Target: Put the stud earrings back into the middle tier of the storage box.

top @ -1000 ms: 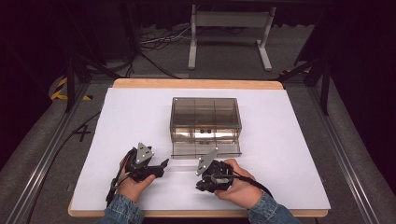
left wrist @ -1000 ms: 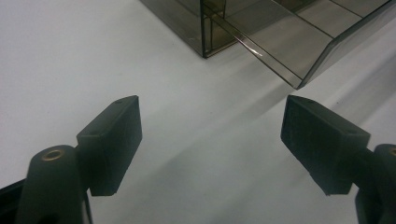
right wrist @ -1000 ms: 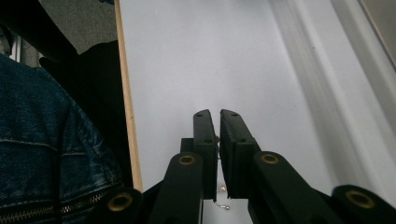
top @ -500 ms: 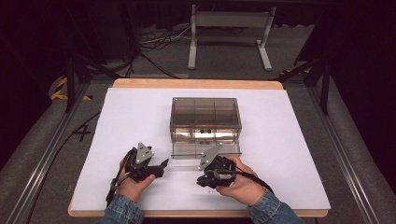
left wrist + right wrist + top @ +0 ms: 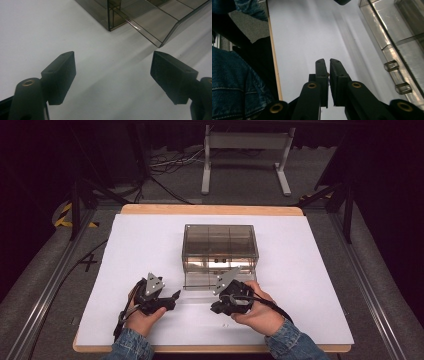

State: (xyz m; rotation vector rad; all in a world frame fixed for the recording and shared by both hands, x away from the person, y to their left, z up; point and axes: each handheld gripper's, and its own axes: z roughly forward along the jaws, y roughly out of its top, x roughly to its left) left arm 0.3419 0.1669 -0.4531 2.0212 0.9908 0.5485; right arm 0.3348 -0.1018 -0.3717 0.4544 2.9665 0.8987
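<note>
- The smoky transparent plastic compartment box (image 5: 140, 17) is cut off by the left gripper view's top edge.
- Its dark inner contents (image 5: 218, 258) are too small to identify.

No text, label, brand or number can be read on anything here.

Bright, even light falls on the white table (image 5: 300, 270) in the high view, while the frame's edges sink into near black. In the left gripper view soft shadows streak diagonally, and the near tool (image 5: 112, 77) blurs slightly.
</note>
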